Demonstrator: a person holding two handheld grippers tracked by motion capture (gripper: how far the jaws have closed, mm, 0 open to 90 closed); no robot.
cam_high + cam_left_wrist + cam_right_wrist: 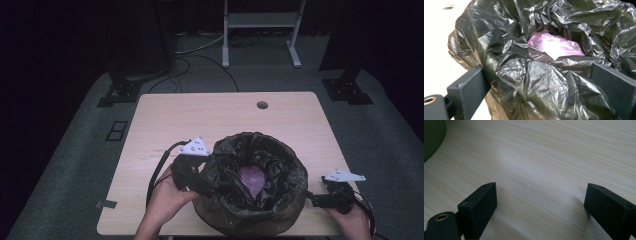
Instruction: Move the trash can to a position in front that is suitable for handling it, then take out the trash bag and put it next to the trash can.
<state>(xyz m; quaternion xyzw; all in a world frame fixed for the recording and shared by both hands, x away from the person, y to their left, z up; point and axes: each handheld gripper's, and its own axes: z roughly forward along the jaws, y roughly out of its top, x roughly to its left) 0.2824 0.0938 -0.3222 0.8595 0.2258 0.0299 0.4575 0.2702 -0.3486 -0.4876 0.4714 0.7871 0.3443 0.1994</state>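
Black plastic bag [250, 185] over the bin at the table's [225, 112] near edge sits bunched between the wide-open left gripper [539, 92], right gripper [540, 202] spread empty over bare wood, and a careless squeeze could tear it.

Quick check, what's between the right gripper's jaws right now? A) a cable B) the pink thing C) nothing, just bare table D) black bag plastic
C: in the right gripper view the right gripper has its jaws spread wide over the bare wooden table; the high view shows it beside the black bag, not on it.
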